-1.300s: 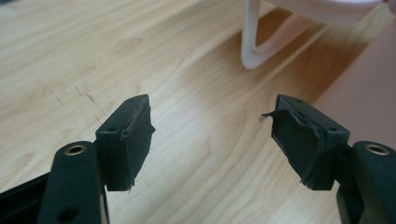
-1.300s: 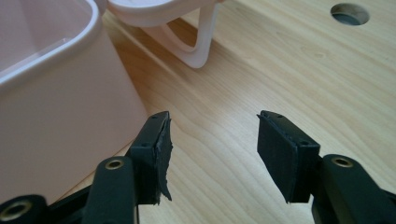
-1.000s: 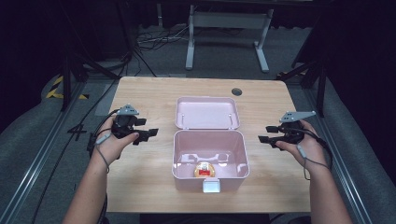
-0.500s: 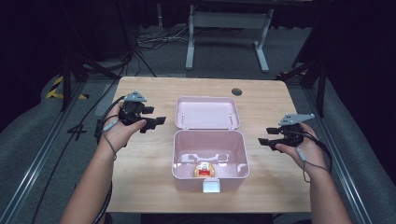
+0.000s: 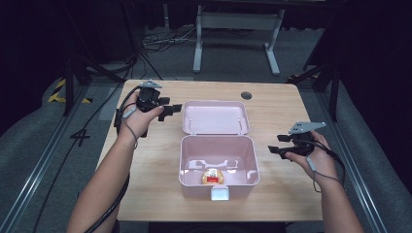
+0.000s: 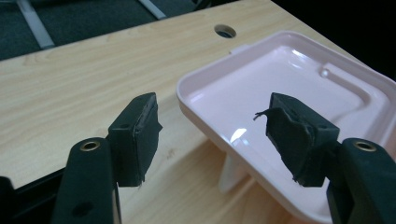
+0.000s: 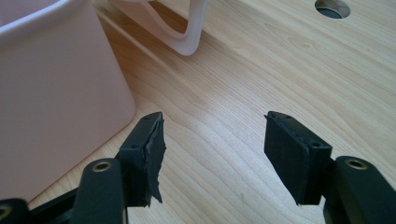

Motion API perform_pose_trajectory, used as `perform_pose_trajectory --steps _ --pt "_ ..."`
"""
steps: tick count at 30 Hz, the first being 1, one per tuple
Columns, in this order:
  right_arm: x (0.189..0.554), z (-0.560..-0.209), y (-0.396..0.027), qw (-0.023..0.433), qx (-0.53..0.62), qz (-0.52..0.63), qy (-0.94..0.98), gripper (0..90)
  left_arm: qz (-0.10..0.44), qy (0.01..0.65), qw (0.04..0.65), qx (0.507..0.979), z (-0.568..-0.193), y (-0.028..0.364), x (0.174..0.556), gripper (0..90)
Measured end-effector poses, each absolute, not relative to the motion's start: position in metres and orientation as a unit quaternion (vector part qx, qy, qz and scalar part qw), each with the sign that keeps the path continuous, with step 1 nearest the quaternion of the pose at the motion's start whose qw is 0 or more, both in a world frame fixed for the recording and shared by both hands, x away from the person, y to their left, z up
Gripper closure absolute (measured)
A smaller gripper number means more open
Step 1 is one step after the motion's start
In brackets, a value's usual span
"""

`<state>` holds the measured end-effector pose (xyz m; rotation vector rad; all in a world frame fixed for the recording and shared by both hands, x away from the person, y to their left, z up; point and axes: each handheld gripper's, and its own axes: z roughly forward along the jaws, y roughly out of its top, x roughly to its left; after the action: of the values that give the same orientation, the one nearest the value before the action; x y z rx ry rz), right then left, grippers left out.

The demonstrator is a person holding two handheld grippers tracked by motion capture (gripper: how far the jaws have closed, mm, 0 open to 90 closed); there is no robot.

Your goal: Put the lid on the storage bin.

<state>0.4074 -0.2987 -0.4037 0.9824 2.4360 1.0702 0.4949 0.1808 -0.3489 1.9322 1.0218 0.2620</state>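
Centre of the high view: a pale pink box rests on my worktop, glossy lid laid open behind. My left hand-held gripper, closing slightly, and right hand-held gripper gape empty.

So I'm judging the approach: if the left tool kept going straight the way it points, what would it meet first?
Probably the open lid of the pink box: the left tool has its jaws apart, astride the lid's near rim.

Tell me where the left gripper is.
High view: the left gripper is at the table's far left, beside the open lid's left edge, jaws open and empty.
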Motion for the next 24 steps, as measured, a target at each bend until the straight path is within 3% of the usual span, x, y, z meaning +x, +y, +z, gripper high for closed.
perform_pose_trajectory --steps 7,19,20,24 --pt "0.406 -0.403 -0.299 0.142 0.345 0.384 0.845 39.2 0.116 0.414 0.447 0.785 -0.353 0.169 0.515 30.0" --pt "0.404 -0.403 -0.303 0.143 0.35 0.389 0.84 39.3 0.044 0.437 0.452 0.776 -0.371 0.157 0.539 32.1" --pt "0.403 -0.403 -0.303 0.144 0.35 0.389 0.84 39.3 0.043 0.436 0.444 0.782 -0.374 0.153 0.541 27.1" --pt "0.401 -0.404 -0.304 0.143 0.352 0.388 0.839 39.3 0.036 0.446 0.433 0.782 -0.377 0.149 0.544 22.4"
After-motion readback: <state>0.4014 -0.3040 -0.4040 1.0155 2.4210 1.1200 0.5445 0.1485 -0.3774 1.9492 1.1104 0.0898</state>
